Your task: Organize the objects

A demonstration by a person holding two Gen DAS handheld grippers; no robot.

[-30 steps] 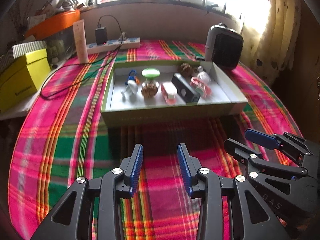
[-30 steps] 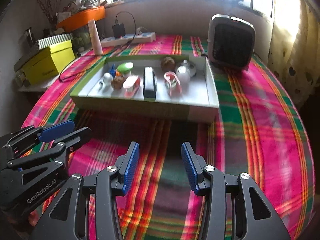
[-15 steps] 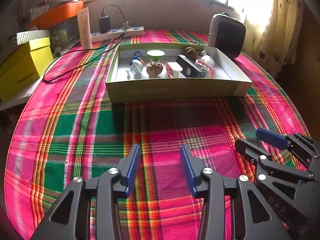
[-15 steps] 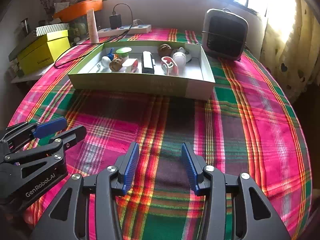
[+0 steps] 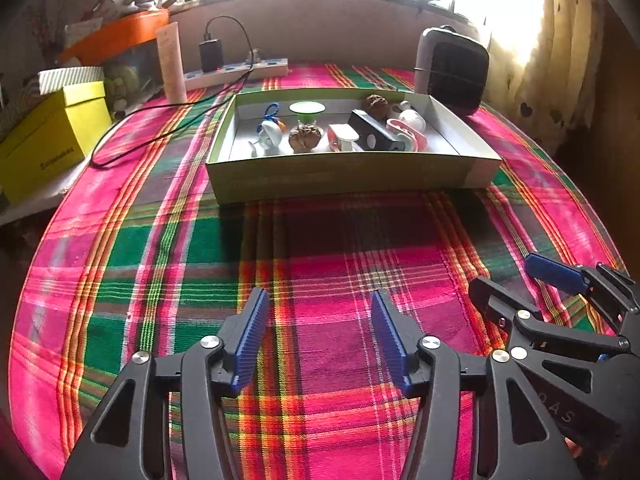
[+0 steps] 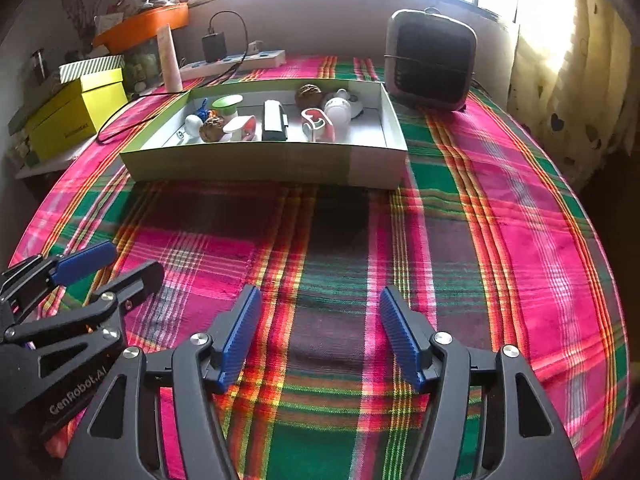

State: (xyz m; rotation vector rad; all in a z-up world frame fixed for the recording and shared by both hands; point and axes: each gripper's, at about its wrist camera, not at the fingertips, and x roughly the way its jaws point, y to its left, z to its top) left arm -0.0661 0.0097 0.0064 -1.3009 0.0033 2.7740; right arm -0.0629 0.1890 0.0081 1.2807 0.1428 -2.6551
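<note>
A shallow green-sided box sits on the plaid tablecloth, far from both grippers. Inside lie several small items: a black rectangular device, a brown walnut-like ball, a second brown ball, a green-topped lid, a red-and-white tape holder, and a white figure. My left gripper is open and empty above the cloth. My right gripper is open and empty beside it.
A small grey heater stands behind the box at the right. A power strip with charger and black cable lies at the back. A yellow box and an orange bin stand at the left. Curtains hang at right.
Both grippers have pulled back from the box and then steadied; the box looks slightly nearer than half a second ago. Both jaws have opened a little wider.
</note>
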